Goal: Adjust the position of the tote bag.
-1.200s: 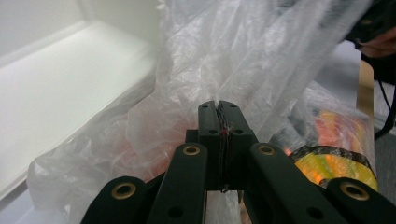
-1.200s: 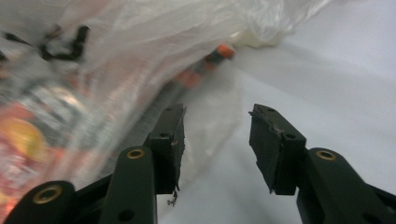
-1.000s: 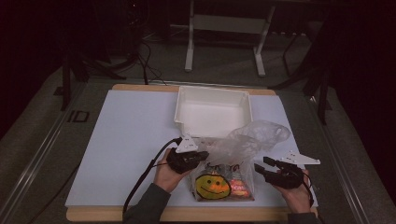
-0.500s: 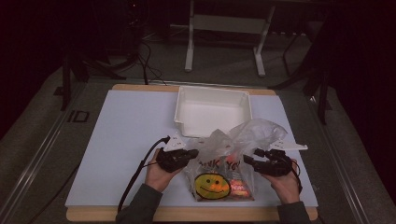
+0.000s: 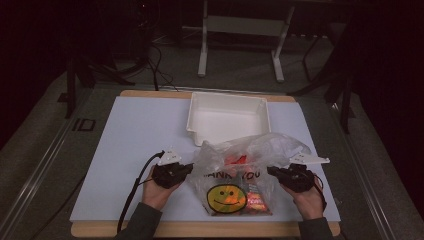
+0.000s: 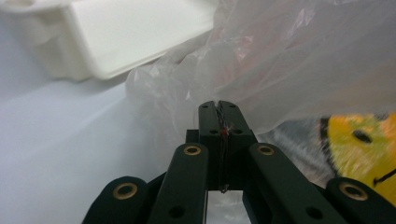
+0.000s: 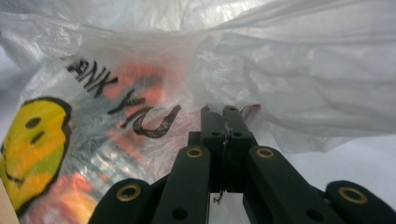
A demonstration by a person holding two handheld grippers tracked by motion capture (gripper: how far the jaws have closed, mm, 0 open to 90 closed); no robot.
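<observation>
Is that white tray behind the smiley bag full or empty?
Empty. In the high view the tray shows only its bare white bottom and walls. The bag, with packets inside, lies in front of it.

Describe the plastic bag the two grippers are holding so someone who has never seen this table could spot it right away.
On the white mat, look in front of the white tray, near the person's edge. The plastic bag lies there, with the left gripper and right gripper shut on its two sides. It alone is crinkly, see-through, and printed with a yellow smiley face.
</observation>
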